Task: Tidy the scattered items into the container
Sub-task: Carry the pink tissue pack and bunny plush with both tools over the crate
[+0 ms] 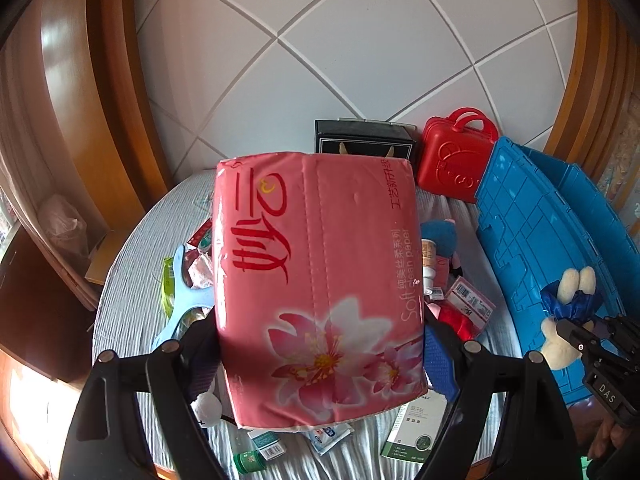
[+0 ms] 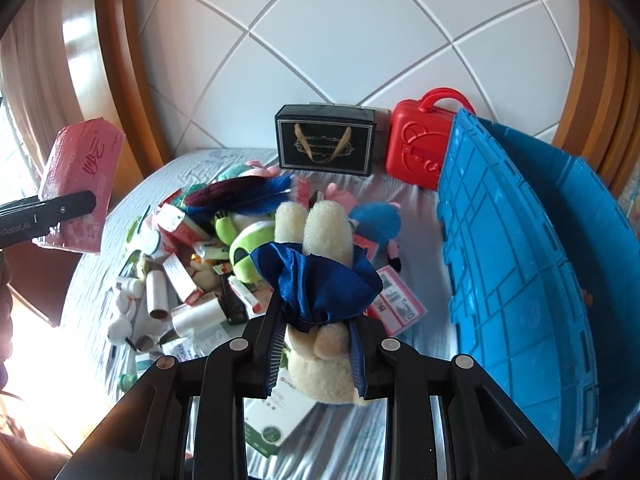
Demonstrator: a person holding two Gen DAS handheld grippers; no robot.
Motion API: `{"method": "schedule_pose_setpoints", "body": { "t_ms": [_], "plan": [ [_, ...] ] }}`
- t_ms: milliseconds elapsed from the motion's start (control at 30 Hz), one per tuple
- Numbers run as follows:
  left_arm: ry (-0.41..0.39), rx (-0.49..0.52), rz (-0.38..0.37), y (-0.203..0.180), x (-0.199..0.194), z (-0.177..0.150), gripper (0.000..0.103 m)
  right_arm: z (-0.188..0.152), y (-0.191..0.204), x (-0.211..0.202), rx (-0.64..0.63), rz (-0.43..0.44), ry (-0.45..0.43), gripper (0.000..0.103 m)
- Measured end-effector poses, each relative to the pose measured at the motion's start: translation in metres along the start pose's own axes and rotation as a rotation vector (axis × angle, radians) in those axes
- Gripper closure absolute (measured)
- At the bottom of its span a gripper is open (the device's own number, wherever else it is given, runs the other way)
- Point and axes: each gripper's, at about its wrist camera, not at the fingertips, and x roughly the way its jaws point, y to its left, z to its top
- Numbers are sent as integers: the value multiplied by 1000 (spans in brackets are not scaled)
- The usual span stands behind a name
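Observation:
My left gripper [image 1: 320, 344] is shut on a pink tissue pack [image 1: 320, 280] with a flower print, held up above the table; it also shows in the right wrist view [image 2: 80, 184]. My right gripper [image 2: 316, 354] is shut on a cream plush toy with a blue satin bow [image 2: 320, 280], held above the table left of the blue crate [image 2: 520, 260]. The plush toy [image 1: 568, 312] and the crate [image 1: 540, 220] also show at the right of the left wrist view. Scattered items [image 2: 192, 276] lie on the grey tablecloth: boxes, tubes, plush toys.
A black gift box [image 2: 326, 144] and a red toy suitcase [image 2: 420, 140] stand at the back by the tiled wall. A white-green box [image 2: 276, 420] lies under my right gripper. Wooden frames flank both sides. A blue plush [image 2: 376, 224] lies near the crate.

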Motion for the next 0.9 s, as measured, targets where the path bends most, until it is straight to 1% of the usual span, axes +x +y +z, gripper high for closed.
{"method": "schedule_pose_setpoints", "body": {
  "t_ms": [167,367,500,733,900],
  "plan": [
    [-30,23,-29,-47,-14,14,20,3,-37,-19,5,4,-28,76],
    [-64,76,-75,-111,-24,27,20,7,-85,-43,5,4,-65,76],
    [-81,114,-105,-156,-29,34,20,8,-119,-62,22,-19,-105,76],
    [-89,194,-187,-233,-32,46,20,6,-180,-94,75,-57,-155,76],
    [-100,276,-262,-294,-36,56,20,0,-226,-105,136,-107,-160,76]
  ]
}}
